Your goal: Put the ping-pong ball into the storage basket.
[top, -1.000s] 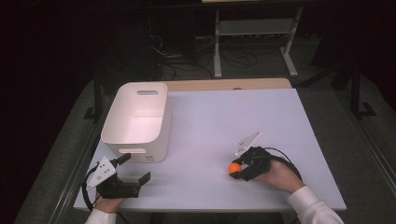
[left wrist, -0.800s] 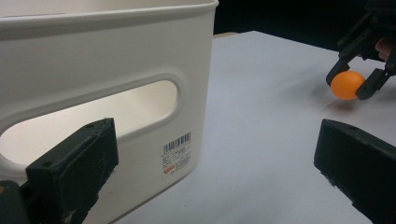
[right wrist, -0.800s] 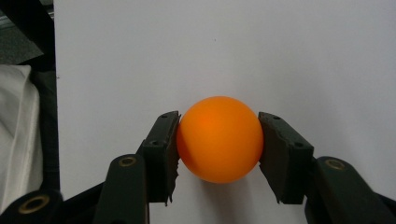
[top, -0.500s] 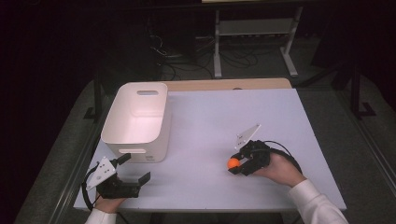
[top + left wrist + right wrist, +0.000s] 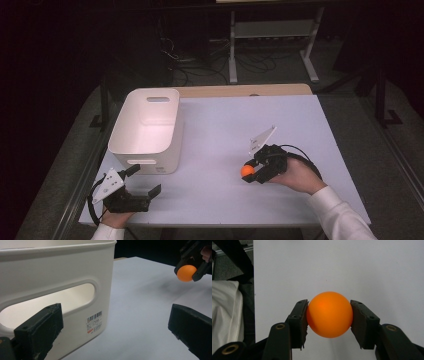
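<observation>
High view: right gripper (image 5: 248, 173) holds the orange ball (image 5: 247, 170) over the near right part of the table (image 5: 225, 120). White bin (image 5: 145, 131) sits at the left, well apart, with bare tabletop between them. Left gripper (image 5: 145, 181) rests near the table's near left edge, jaws wide apart and holding nothing.

Left gripper view: the ball (image 5: 186, 272) hangs above the table at far right; the bin wall (image 5: 62, 285) is close on the left.

Right gripper view: 2 pads (image 5: 299, 322) pinch the ball (image 5: 329, 314) at its widest line. Risk, as I judge it: a smooth round ball can squirt out if the grip slackens, then roll off an edge. Clipping the bin rim on the way in is another.
</observation>
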Demonstrator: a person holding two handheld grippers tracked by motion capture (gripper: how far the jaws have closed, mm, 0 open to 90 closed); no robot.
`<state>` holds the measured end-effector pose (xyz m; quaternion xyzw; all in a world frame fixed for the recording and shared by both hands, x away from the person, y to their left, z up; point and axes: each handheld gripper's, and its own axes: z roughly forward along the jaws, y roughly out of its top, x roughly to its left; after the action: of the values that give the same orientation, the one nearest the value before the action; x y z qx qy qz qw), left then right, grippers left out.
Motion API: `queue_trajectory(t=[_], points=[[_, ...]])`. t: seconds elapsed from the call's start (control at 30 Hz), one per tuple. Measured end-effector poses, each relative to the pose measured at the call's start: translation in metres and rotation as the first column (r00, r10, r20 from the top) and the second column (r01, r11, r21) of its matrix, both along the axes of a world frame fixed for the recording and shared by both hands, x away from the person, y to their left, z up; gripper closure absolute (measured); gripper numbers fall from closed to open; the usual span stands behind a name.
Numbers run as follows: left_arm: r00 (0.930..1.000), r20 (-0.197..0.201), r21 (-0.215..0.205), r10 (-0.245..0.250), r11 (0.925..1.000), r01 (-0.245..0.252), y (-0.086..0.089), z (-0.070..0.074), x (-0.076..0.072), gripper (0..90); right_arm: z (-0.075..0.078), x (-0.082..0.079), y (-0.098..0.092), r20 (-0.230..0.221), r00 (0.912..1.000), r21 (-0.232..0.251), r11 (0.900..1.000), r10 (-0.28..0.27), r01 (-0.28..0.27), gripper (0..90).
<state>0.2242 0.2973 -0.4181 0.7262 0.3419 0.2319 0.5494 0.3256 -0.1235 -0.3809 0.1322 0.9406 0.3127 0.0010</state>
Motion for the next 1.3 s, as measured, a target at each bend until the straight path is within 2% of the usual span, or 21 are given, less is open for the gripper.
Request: queue_trajectory(t=[0.27, 0.37, 0.7, 0.77, 1.3], points=[[1.0000, -0.001, -0.010, 0.003, 0.9999, -0.003, -0.001, 0.000, 0.000, 0.0, 0.007, 0.001, 0.004, 0.014, 0.9998, 0.001, 1.000, 0.010, -0.010, 48.9], [1.0000, -0.001, -0.005, 0.003, 1.0000, -0.003, 0.000, 0.000, 0.000, 0.0, 0.008, 0.002, 0.005, -0.002, 0.9999, 0.003, 1.000, 0.015, -0.015, 48.9], [1.0000, -0.001, -0.003, 0.002, 1.0000, -0.002, -0.001, 0.000, 0.001, 0.0, 0.018, 0.005, 0.006, 0.019, 0.9994, 0.004, 1.000, 0.029, -0.029, 48.9], [1.0000, 0.001, -0.006, 0.003, 1.0000, -0.003, -0.001, -0.001, 0.001, 0.0, 0.019, 0.005, 0.007, 0.006, 0.9996, 0.006, 1.000, 0.027, -0.027, 48.9], [1.0000, -0.005, -0.004, 0.005, 1.0000, -0.005, -0.001, -0.001, 0.001, 0.0, 0.036, 0.012, 0.014, 0.034, 0.9985, 0.001, 0.999, 0.043, -0.043, 48.9]])
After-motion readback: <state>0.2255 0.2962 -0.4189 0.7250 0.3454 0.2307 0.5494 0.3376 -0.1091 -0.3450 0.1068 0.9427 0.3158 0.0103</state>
